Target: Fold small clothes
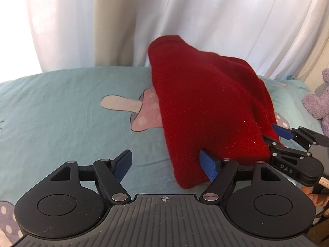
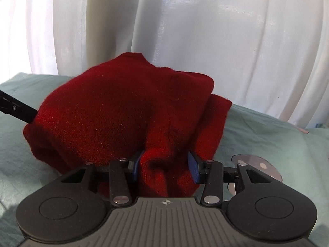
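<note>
sweater (image 1: pixel 207 107): red and fuzzy, bunched up in a heap on the bed, your two grippers at its near edge
right gripper (image 2: pixel 165 167): your jaws are partway closed with a fold of the sweater bunched between the blue pads, looks like you've got hold of it
left gripper (image 1: pixel 166 165): your jaws are spread wide, right pad touching the sweater's near edge, left pad over bare sheet, nothing held
sheet (image 1: pixel 61 107): teal with a mushroom print, covers the bed
curtain (image 2: pixel 205 30): white, hanging behind the bed
plush (image 1: pixel 319 103): purple, far right edge
</note>
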Motion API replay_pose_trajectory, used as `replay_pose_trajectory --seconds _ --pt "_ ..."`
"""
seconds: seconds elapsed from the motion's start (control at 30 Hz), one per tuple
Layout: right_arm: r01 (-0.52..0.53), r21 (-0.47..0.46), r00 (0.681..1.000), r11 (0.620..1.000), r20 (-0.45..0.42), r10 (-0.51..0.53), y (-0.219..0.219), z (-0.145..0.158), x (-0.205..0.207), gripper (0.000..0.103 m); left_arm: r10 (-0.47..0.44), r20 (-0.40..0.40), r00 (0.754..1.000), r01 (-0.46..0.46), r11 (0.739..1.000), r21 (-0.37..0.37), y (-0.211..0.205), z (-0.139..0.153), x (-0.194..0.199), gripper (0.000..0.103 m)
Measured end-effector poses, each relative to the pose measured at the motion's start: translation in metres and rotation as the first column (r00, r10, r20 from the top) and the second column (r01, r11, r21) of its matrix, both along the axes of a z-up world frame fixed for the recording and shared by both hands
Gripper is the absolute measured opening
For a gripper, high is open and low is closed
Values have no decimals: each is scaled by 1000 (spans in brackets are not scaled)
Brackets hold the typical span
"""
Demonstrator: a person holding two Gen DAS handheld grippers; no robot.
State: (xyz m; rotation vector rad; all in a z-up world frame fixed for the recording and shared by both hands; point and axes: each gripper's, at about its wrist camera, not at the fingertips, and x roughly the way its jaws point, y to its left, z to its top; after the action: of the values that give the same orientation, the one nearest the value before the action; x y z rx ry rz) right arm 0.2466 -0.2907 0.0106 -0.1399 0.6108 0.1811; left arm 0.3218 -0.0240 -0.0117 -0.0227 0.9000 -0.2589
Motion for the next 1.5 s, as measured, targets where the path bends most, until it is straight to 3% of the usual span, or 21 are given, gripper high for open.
replay_pose_trajectory --seconds 0.13,0.23,0.33,0.4,0.5,0.57,0.7,0.93,1.07,1.17,1.27,1.33,1.4,1.5 --pt "-1 19 998 1000 -70 3 0 28 9 51 17 101 995 -17 1000 3 6 28 -3 81" --pt "15 14 1000 1000 4 -15 5 50 14 59 1 133 991 -5 1000 30 -4 38 13 84" --pt "22 -46 998 999 62 -19 14 59 31 59 -14 139 990 7 999 48 -22 33 40 84" --pt "15 -31 999 999 52 -13 21 55 50 58 9 124 992 -16 998 53 -35 22 56 83" --pt "13 -60 1000 998 11 -13 29 35 77 55 -38 117 992 32 998 51 -47 5 63 86" --pt "22 -68 997 997 -68 -26 26 13 86 58 -34 125 992 30 999 33 -48 -2 63 88" --pt "48 62 996 997 -83 -43 1 3 87 72 26 93 995 -23 999 -38 -39 -15 70 97" --pt "84 116 995 990 -67 -77 -7 -10 92 85 75 74 994 -67 993 -98 -33 -22 70 101" --pt "93 103 994 990 -64 -87 -3 8 80 84 79 105 991 -73 996 -55 -27 -8 49 99" --pt "30 60 999 998 38 -32 9 30 42 78 87 105 991 -82 995 -50 -22 1 30 98" --pt "-30 38 997 999 73 27 21 37 4 63 80 85 993 -79 997 -17 -25 2 14 98" --pt "-56 9 996 998 70 55 27 34 -13 48 61 68 996 -63 998 22 -30 -2 7 98" --pt "-57 -37 997 998 57 59 31 25 -17 47 53 70 996 -57 996 63 -36 -7 4 99" --pt "-49 -82 998 995 -34 47 34 0 -2 45 38 43 998 -42 995 86 -42 -11 8 99"
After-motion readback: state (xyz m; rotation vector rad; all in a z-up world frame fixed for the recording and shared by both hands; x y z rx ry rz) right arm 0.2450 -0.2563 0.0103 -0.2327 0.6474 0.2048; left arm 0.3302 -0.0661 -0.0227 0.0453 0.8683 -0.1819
